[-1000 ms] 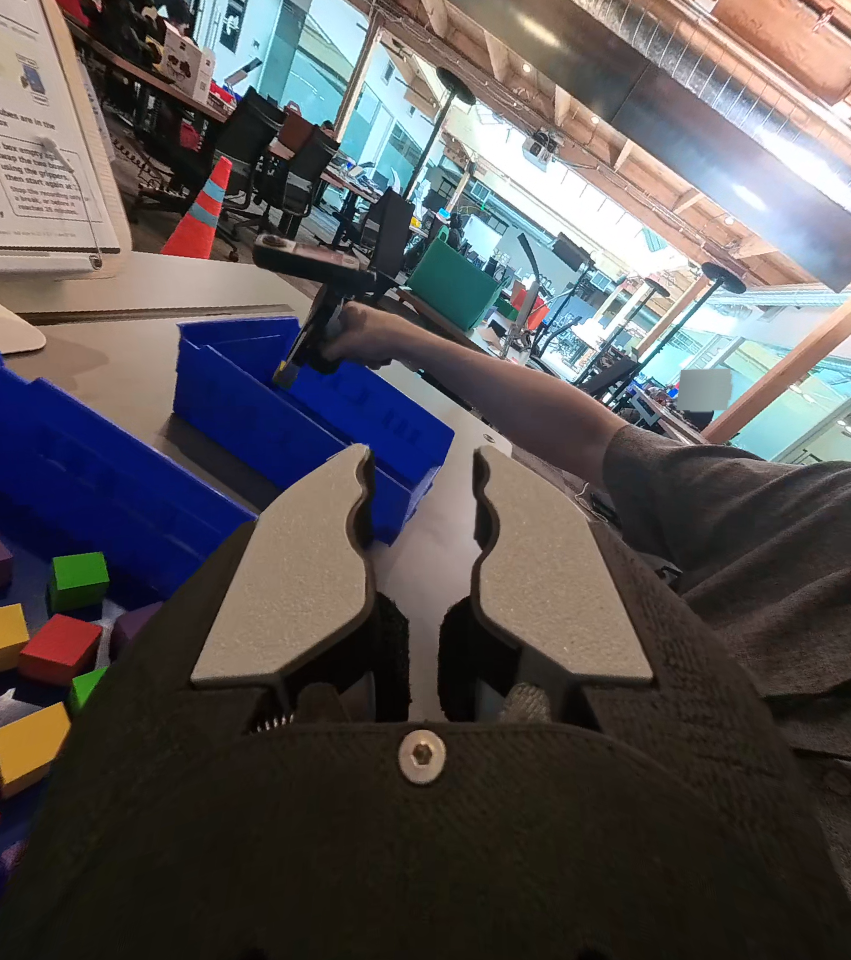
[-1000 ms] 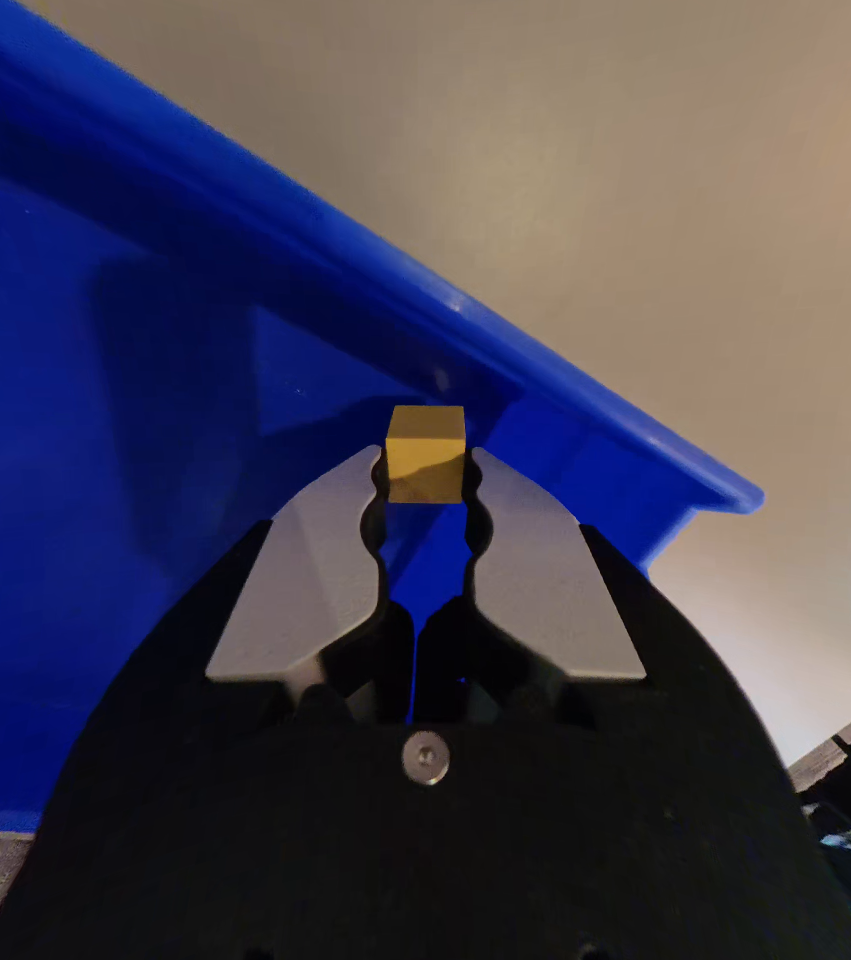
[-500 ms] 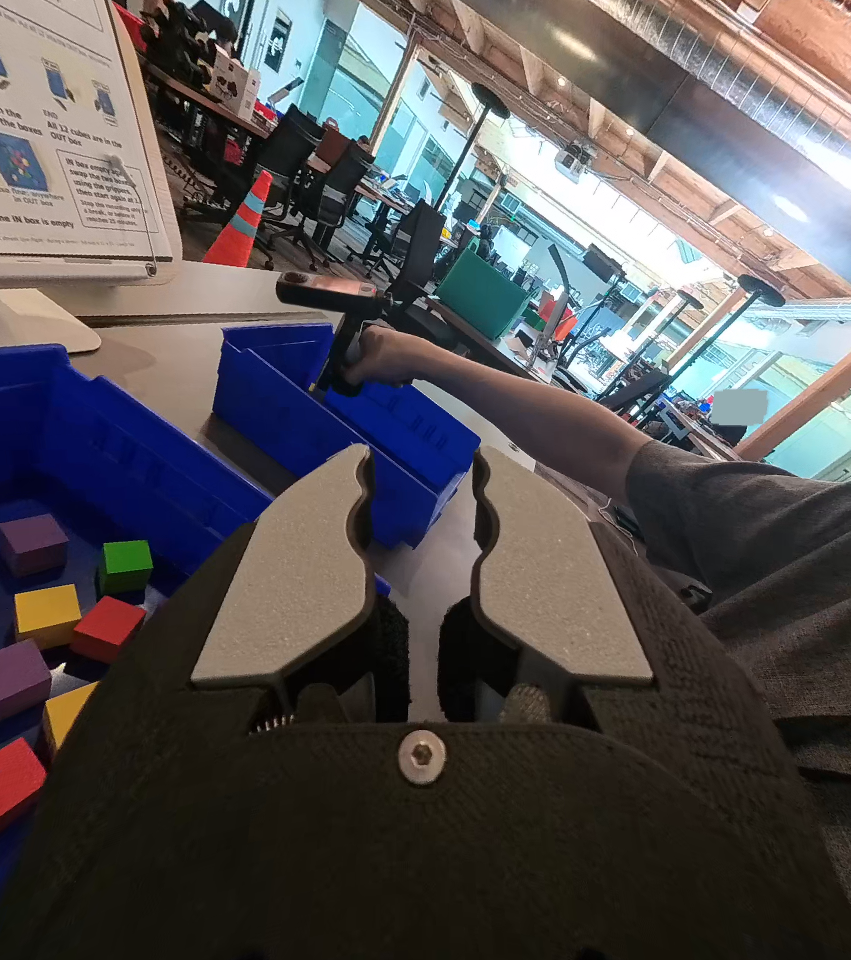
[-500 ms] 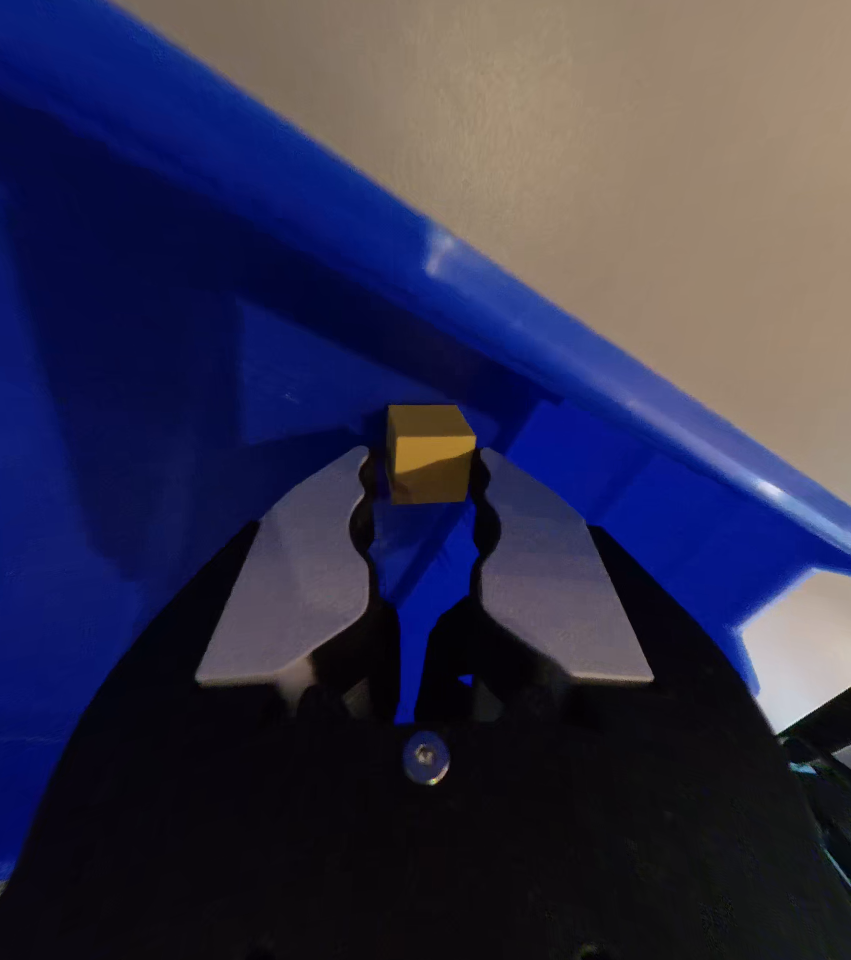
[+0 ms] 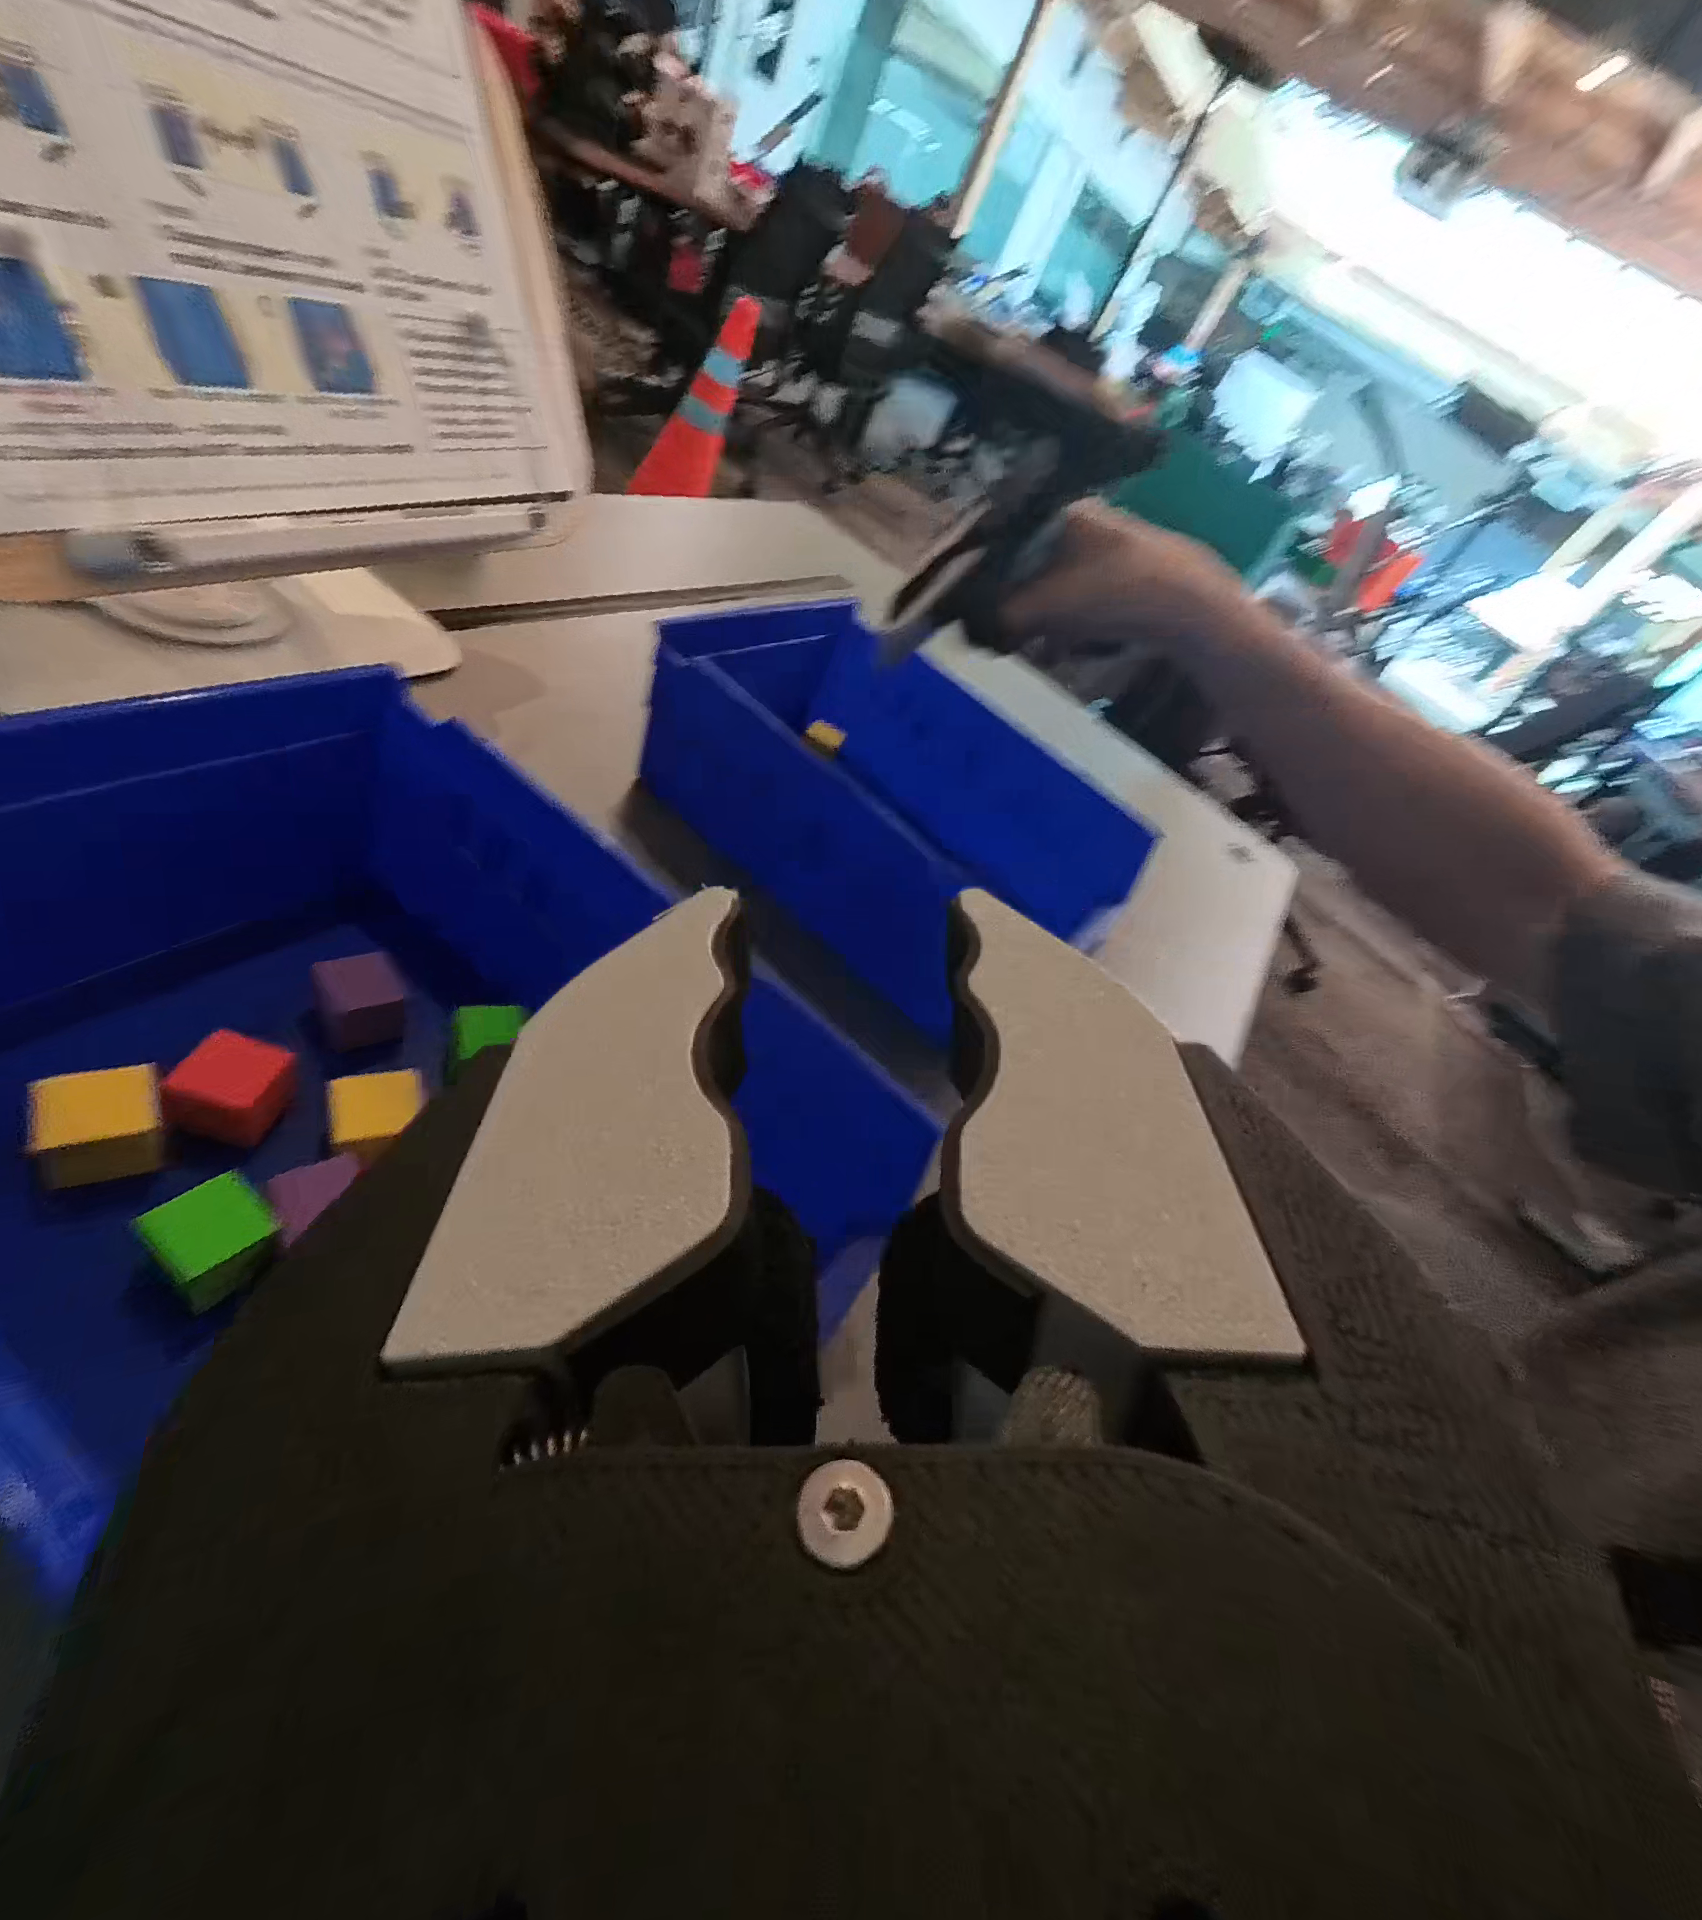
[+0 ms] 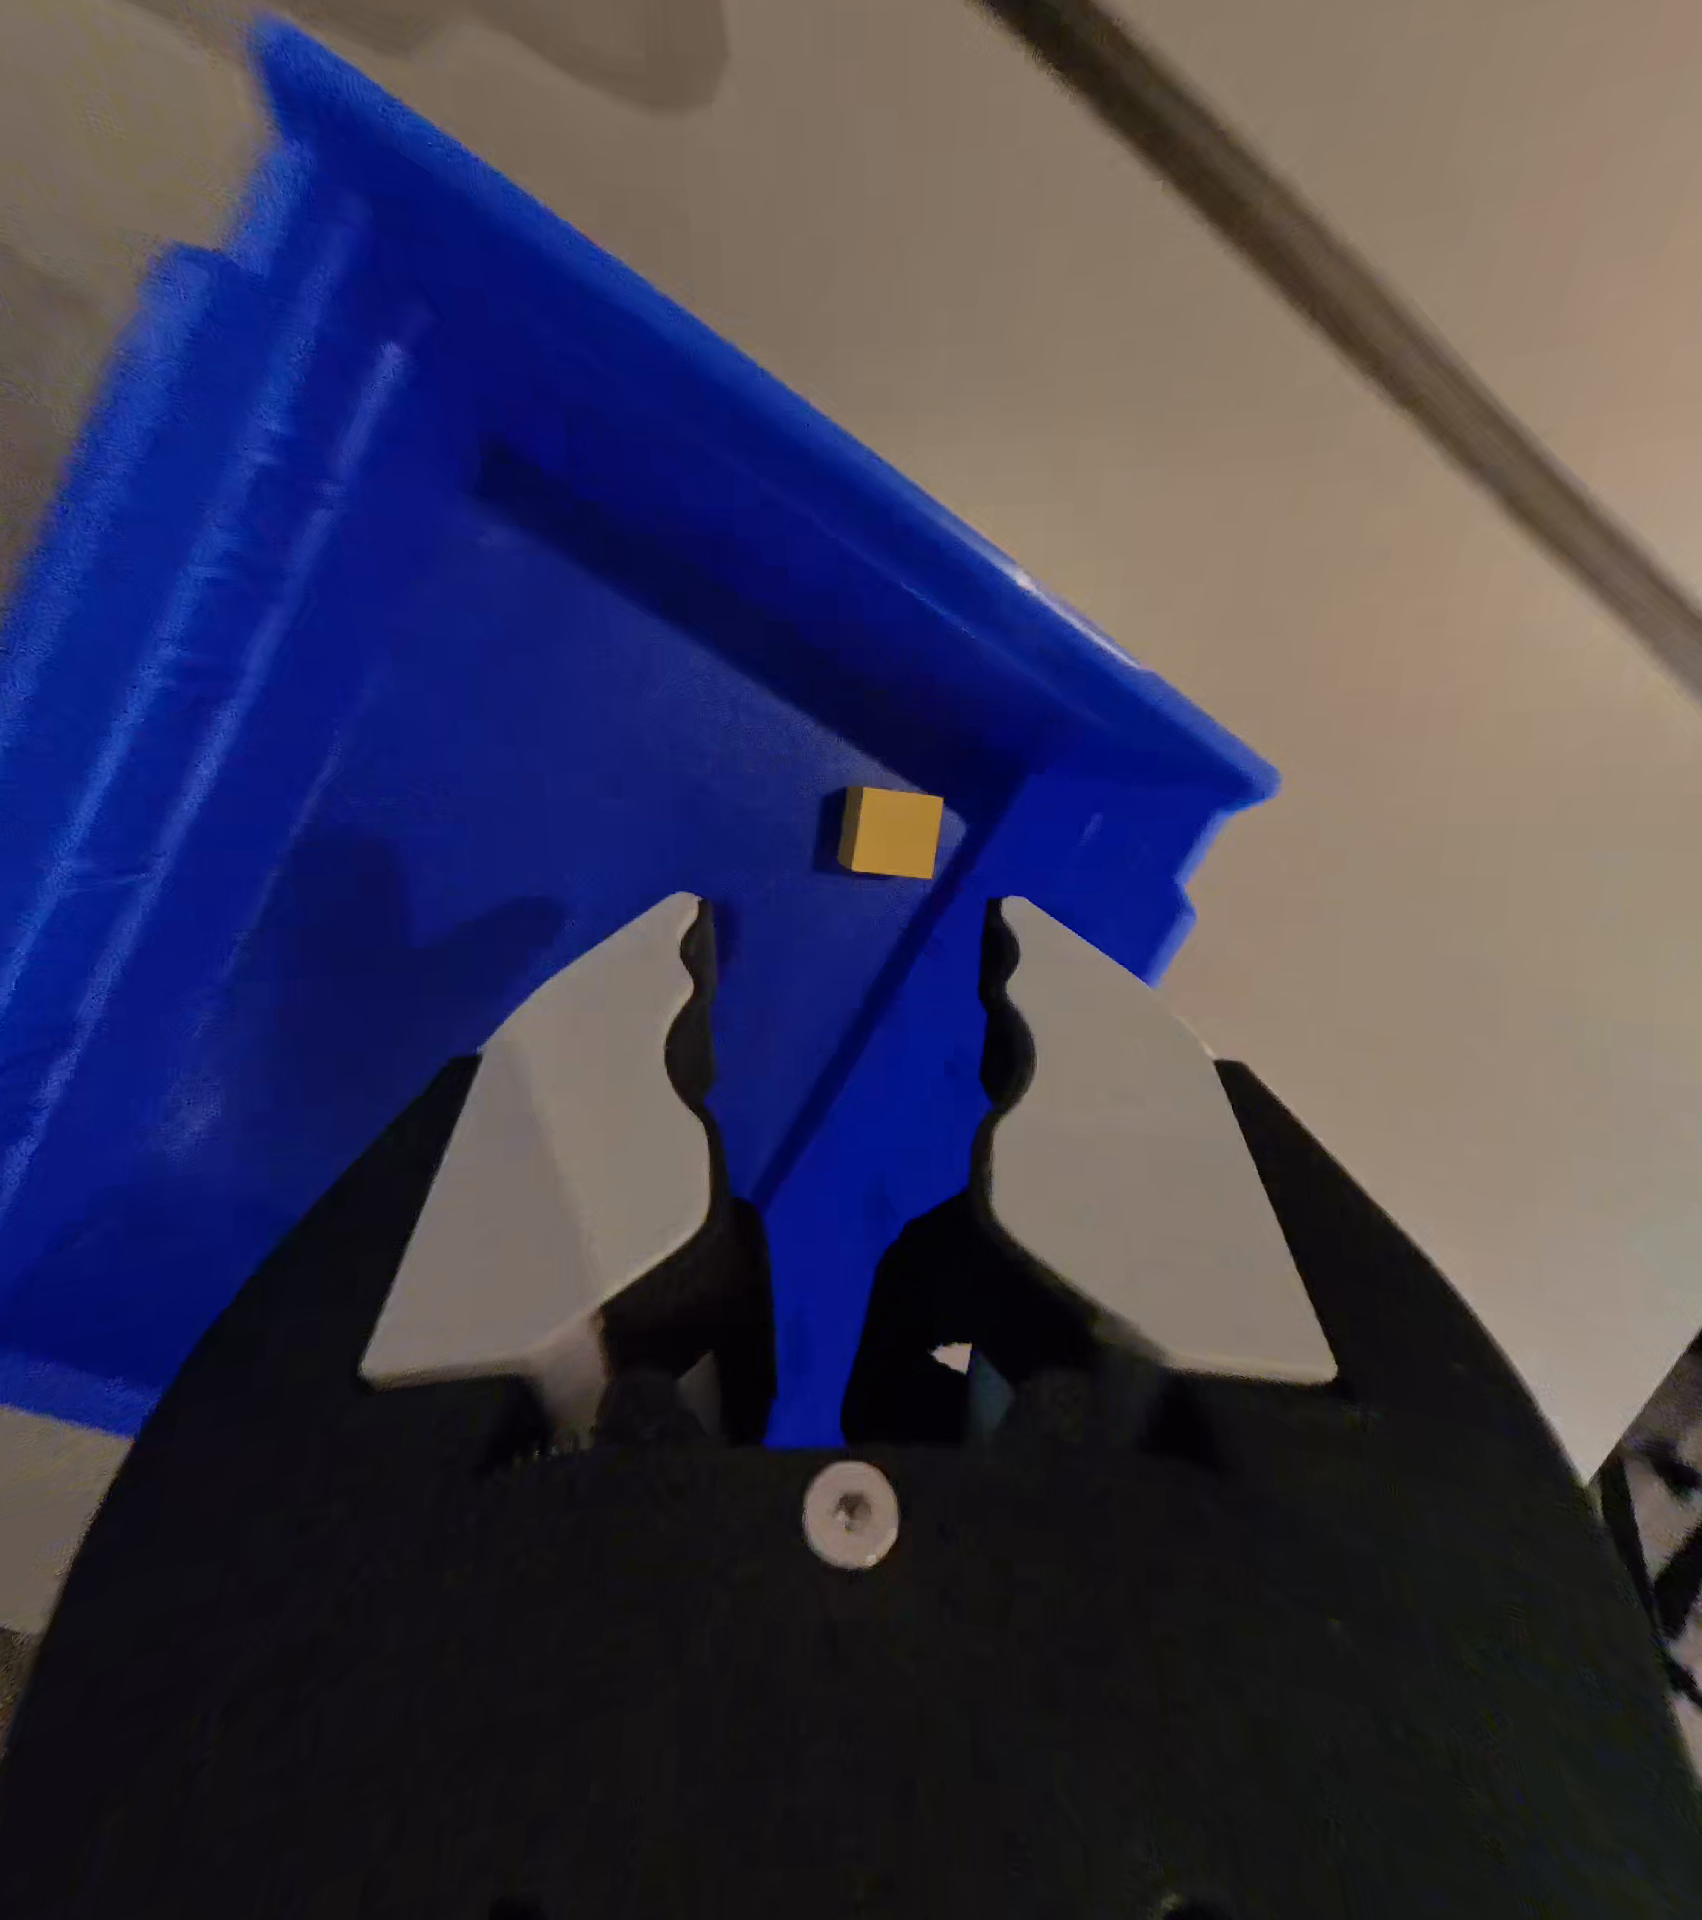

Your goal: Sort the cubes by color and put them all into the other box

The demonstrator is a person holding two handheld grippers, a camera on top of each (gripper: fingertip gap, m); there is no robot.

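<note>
A: Jaws on the right gripper (image 6: 842,902) stand apart now with nothing between them. Half a second back they were clamped on the small yellow wooden cube (image 6: 894,831); now it sits loose on the floor of the narrow blue plastic bin (image 6: 327,727), close to the corner, just ahead of the fingertips.

B: So it was let go. And the other one?

A: The left gripper (image 5: 845,914) also stands apart and holds nothing. It hangs over the near rim of the wide blue plastic bin (image 5: 535,831), and the view has swung more onto that bin than before. Inside lie loose painted cubes: a red cube (image 5: 229,1086), a green cube (image 5: 206,1236), a purple cube (image 5: 359,1000), and two yellow ones.

B: And in that view the right one?

A: Raised above the narrow bin, blurred, in the person's hand
</note>
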